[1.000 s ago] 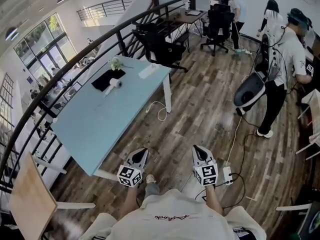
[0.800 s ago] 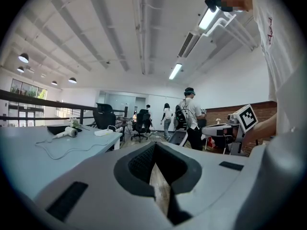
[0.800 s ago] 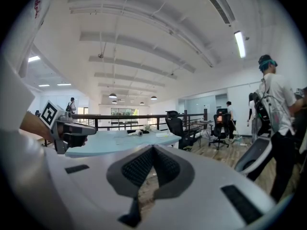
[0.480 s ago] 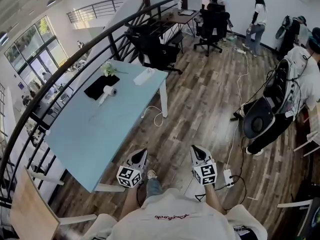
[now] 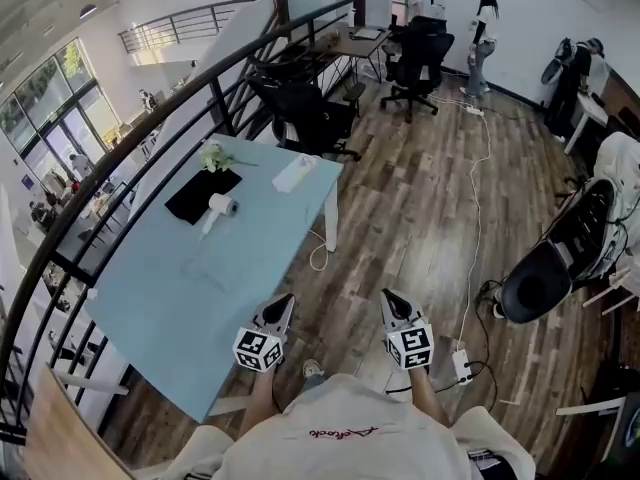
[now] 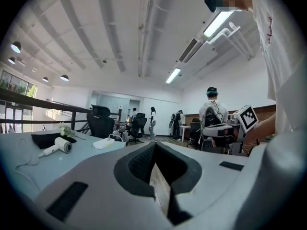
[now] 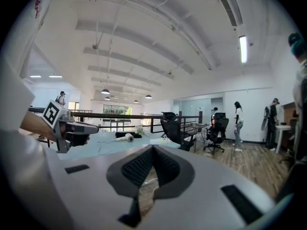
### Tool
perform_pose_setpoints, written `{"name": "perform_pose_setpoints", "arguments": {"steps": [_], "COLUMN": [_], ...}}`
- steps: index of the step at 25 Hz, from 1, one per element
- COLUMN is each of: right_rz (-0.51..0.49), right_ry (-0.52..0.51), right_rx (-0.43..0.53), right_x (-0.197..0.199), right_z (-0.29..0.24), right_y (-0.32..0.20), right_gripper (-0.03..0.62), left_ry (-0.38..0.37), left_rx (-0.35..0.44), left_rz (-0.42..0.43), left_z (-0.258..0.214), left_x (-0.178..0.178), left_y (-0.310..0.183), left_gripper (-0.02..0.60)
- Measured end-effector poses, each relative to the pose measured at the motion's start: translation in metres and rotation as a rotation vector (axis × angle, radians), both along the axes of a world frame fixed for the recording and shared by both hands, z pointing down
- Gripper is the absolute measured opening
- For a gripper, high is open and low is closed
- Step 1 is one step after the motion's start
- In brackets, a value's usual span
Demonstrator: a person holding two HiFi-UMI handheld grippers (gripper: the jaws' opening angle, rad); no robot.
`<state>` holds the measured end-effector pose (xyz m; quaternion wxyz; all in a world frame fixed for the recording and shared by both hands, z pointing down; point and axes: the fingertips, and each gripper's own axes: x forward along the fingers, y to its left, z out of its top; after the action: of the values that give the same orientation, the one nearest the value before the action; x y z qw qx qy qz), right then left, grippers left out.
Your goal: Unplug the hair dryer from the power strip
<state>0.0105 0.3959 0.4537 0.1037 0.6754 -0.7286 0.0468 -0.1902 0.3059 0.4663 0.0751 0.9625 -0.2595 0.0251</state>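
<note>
A white hair dryer lies on the pale blue table beside a black mat; its thin cord trails over the tabletop. A white power strip rests near the table's far corner, and a white cable hangs to the floor. My left gripper and right gripper are held side by side off the table's near corner, both shut and empty. The left gripper view shows its gripper, the dryer and the strip. The right gripper view shows its gripper, the dryer ahead.
A dark railing runs behind the table. Black office chairs stand past its far end, another black chair at the right. A white socket block with cables lies on the wood floor. People stand at the back.
The view has advanced toward the table, which now lies closer to both grippers. The person with the chair at the right has slid toward the frame's edge. Both grippers stay shut.
</note>
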Motion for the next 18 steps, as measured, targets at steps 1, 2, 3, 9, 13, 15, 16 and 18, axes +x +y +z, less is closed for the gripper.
{"name": "perform_pose_setpoints", "arguments": {"steps": [1, 2, 3, 9, 13, 15, 16, 18], "right_rz": [-0.001, -0.002, -0.005, -0.021, -0.038, -0.048, -0.051, -0.051], "right_ry": [0.005, 0.009, 0.013, 0.020, 0.017, 0.021, 0.023, 0.024], "right_rx": [-0.001, -0.001, 0.000, -0.008, 0.001, 0.005, 0.005, 0.005], "right_x": [-0.005, -0.010, -0.016, -0.042, -0.060, -0.069, -0.072, -0.076], "right_z": [-0.001, -0.003, -0.005, -0.007, -0.013, -0.016, -0.017, -0.019], "right_y": [-0.009, -0.019, -0.029, -0.076, -0.108, -0.123, -0.130, -0.142], "right_gripper": [0.017, 0.017, 0.017, 0.017, 0.017, 0.017, 0.017, 0.017], "left_ry": [0.003, 0.005, 0.006, 0.015, 0.013, 0.017, 0.018, 0.020], "left_rx": [0.003, 0.005, 0.006, 0.004, 0.009, 0.006, 0.003, -0.001], "left_rz": [-0.001, -0.004, -0.008, -0.036, -0.050, -0.060, -0.064, -0.068], "left_z": [-0.001, -0.002, -0.004, -0.006, -0.007, -0.008, -0.008, -0.008], "left_x": [-0.005, -0.011, -0.018, -0.049, -0.065, -0.074, -0.077, -0.082], "left_y": [-0.010, -0.020, -0.029, -0.075, -0.101, -0.114, -0.119, -0.130], "left_gripper": [0.008, 0.008, 0.008, 0.008, 0.008, 0.008, 0.008, 0.008]}}
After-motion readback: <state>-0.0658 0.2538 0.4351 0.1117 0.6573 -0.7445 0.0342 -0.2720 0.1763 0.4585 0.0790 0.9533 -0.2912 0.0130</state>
